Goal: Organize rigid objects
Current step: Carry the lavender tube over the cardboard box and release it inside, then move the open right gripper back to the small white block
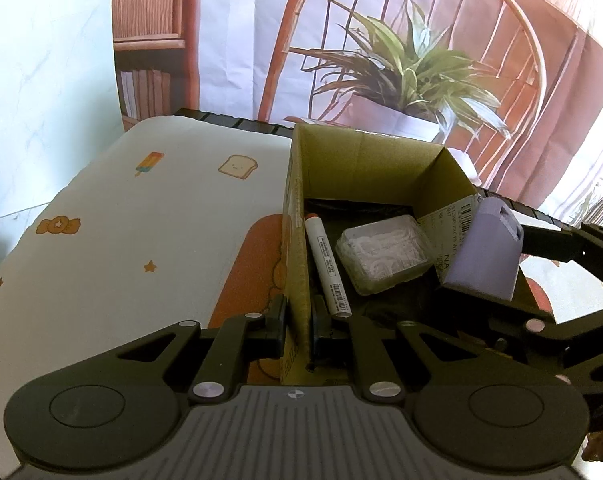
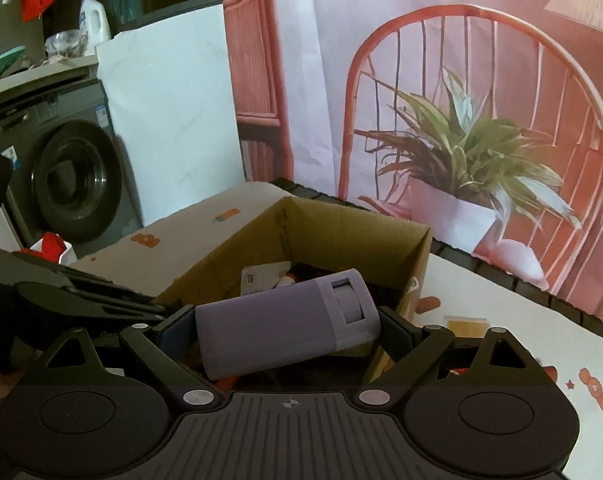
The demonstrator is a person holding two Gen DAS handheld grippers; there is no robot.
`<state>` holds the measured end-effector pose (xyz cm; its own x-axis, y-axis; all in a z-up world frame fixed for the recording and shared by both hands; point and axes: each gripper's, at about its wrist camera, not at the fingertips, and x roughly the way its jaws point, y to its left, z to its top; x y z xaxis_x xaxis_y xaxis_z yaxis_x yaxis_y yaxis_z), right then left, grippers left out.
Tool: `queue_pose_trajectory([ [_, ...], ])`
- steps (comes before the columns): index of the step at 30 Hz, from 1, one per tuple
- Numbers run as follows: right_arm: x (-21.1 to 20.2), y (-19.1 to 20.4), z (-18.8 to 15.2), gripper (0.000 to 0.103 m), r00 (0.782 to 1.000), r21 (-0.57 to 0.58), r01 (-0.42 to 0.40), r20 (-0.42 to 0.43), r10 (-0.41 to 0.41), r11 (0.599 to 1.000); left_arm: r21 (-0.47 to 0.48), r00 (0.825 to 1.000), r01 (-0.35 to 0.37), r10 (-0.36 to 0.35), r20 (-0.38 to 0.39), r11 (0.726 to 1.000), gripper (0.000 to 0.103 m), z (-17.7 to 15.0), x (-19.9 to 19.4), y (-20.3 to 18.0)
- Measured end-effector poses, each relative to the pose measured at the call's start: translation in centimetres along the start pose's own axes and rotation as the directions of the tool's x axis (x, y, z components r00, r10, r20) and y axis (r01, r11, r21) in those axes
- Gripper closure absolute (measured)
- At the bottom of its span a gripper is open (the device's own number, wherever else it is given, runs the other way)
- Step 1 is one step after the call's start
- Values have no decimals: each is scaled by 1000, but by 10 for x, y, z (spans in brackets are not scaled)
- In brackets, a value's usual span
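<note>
The biggest thing ahead of both my grippers is the table, covered in a white cloth printed with sweets and toast, and on it, straight in front of my left gripper, stands the open cardboard box. That left gripper is narrowed onto the box's near-left wall, one finger outside and one inside, so I judge it is steadying the box; the card should be stiff enough for that but will flex if I squeeze hard. Off to my left gripper's right, my right gripper carries the lilac plastic case, clamped across its long body and tilted, with its ribbed wheel end pointing forward and right over the box's opening. The case looks hard, light and smooth, so I expect it could slip if the pinch loosens; holding it across the flat sides, as now, seems the safest grip, well away from the wheel. Down inside the box, just ahead of my left fingers, lies a clear ribbed plastic tub, rigid yet probably brittle, best taken by its short edges. Beside it, along the left wall, rests a white marker with an orange tip, slim and likely to roll.
</note>
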<state>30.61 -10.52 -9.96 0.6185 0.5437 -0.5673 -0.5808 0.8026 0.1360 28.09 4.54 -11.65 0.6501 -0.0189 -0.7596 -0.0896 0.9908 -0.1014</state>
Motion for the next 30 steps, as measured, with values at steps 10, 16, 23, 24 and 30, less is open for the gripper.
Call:
queue_pose_trajectory([
  [10, 1, 4, -4, 12, 1000, -58, 22, -9, -23, 998, -4, 1000, 9, -9, 0, 1000, 89, 0, 0, 2],
  [16, 0, 3, -4, 16, 999, -64, 31, -13, -32, 997, -14, 1000, 18, -19, -4, 1000, 88, 0, 1, 2],
  [23, -5, -1, -4, 15, 998, -58, 57, 2, -57, 997, -14, 1000, 16, -16, -7, 1000, 88, 0, 2, 3],
  [24, -7, -2, -3, 14, 998, -55, 64, 5, -63, 996, -13, 1000, 15, -15, -7, 1000, 88, 0, 2, 3],
  [30, -18, -11, -7, 8, 993, -22, 112, 31, -111, 994, -11, 1000, 14, -14, -10, 1000, 88, 0, 2, 4],
])
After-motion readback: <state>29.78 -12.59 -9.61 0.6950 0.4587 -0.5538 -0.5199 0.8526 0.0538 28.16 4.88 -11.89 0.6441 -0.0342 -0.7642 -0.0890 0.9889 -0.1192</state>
